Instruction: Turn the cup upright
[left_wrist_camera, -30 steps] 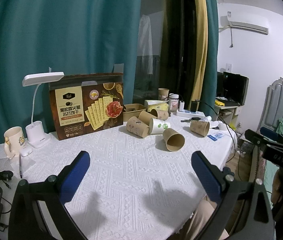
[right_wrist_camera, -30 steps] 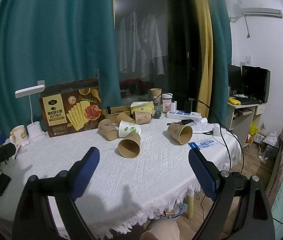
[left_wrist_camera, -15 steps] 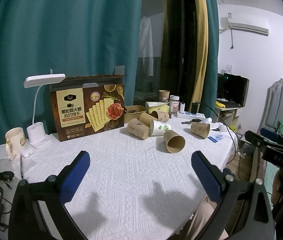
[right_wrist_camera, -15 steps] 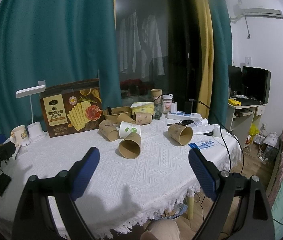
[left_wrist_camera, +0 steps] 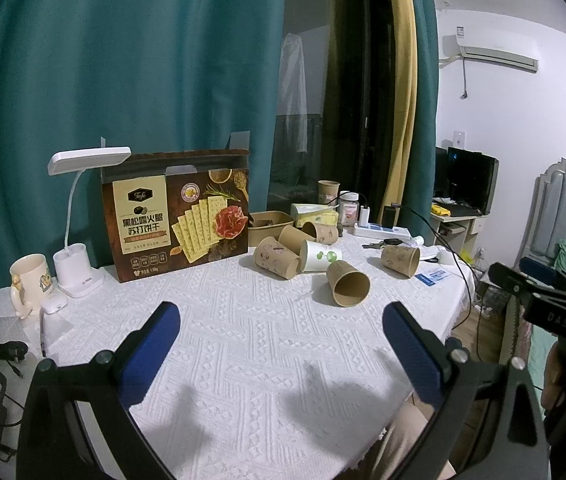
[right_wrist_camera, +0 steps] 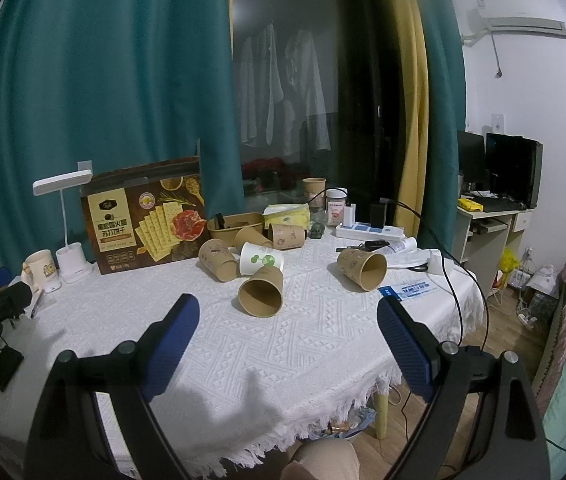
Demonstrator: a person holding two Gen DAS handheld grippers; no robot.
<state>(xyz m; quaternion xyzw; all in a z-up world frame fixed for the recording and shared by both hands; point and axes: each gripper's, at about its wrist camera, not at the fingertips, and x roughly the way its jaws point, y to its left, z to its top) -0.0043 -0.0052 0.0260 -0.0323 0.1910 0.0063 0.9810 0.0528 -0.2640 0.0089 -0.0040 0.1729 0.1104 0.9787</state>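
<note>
I see my left claw (left_wrist_camera: 281,316) and right claw (right_wrist_camera: 287,310) both spread wide, gripping nothing, hovering above the tabletop (right_wrist_camera: 323,344). The nearest brown paper cup (right_wrist_camera: 261,292) lies tipped on its side, untouched, just beyond the right claw.

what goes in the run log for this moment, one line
phase: pre-grasp | left gripper: open, empty | right gripper: open, empty | nearest paper cup: on its side, untouched | tablecloth

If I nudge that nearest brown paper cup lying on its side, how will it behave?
The nearest brown paper cup lies on its round, tapered wall, so it would probably roll in a curve. It looks empty and thin-walled: likely light, and easily crushed by a hard squeeze.
</note>
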